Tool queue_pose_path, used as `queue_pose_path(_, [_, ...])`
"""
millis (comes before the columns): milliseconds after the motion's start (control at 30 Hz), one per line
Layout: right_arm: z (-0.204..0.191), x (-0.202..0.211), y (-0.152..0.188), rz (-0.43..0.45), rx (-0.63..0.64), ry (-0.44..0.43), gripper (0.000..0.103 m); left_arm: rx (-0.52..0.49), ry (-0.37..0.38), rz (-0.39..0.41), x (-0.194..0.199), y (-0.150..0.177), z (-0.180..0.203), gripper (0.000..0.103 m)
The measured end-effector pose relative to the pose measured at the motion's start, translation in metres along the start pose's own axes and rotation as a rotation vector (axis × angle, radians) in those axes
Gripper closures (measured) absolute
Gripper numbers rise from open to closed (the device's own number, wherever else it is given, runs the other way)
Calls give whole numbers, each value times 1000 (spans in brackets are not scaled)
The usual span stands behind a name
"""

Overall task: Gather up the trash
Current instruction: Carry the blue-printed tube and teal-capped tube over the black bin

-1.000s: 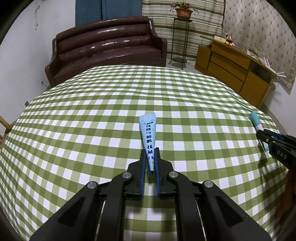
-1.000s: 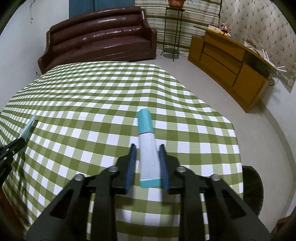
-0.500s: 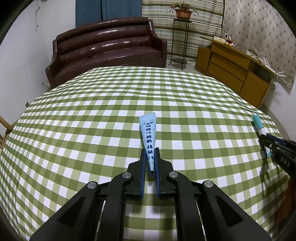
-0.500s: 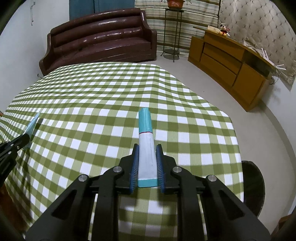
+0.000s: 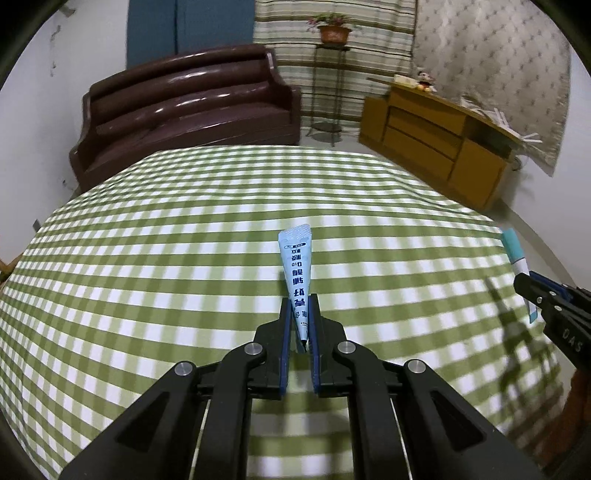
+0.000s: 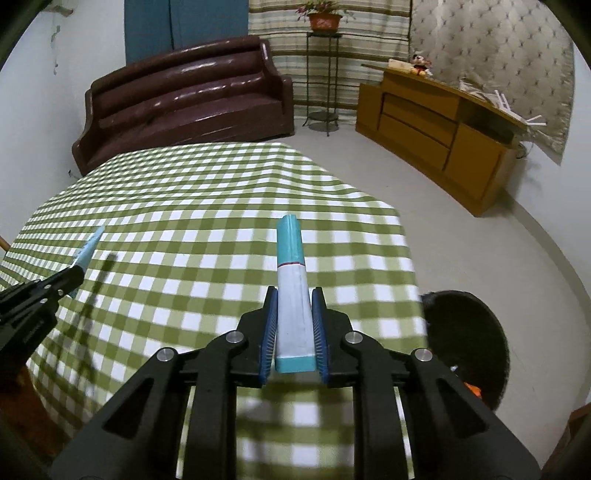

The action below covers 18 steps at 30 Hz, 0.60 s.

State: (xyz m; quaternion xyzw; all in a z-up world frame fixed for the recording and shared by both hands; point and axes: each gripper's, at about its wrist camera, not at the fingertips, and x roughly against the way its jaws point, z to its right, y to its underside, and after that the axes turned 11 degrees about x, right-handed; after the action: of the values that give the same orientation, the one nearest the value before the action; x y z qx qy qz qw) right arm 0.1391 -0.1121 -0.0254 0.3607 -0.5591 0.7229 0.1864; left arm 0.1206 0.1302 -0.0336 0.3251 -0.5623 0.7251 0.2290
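Two pieces of trash show: one pale blue wrapper (image 5: 296, 273) between the left jaws, one teal-and-white box (image 6: 293, 295) between the right jaws. One sofa (image 6: 184, 96), one cabinet (image 6: 436, 129), one potted plant (image 6: 324, 18) lie beyond the jaws.

Brown sofa (image 5: 192, 107), wooden sideboard (image 5: 436, 144), checked table (image 5: 147, 258).

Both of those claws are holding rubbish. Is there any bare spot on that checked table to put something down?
Nearly all of the checked tablecloth is bare, from the sofa side to the near edge. Only the left gripper with its blue wrapper and the right gripper with its teal box hang above it.
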Motion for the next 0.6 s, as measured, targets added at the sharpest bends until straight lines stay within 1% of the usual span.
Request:
queue_pose_path(333, [49,35,31,19,-67,81,85,-85,110,3,17,21,72,94])
queue_pose_path(600, [89,49,55,17,-121,145,85,-156,185,0,21,35,138,94])
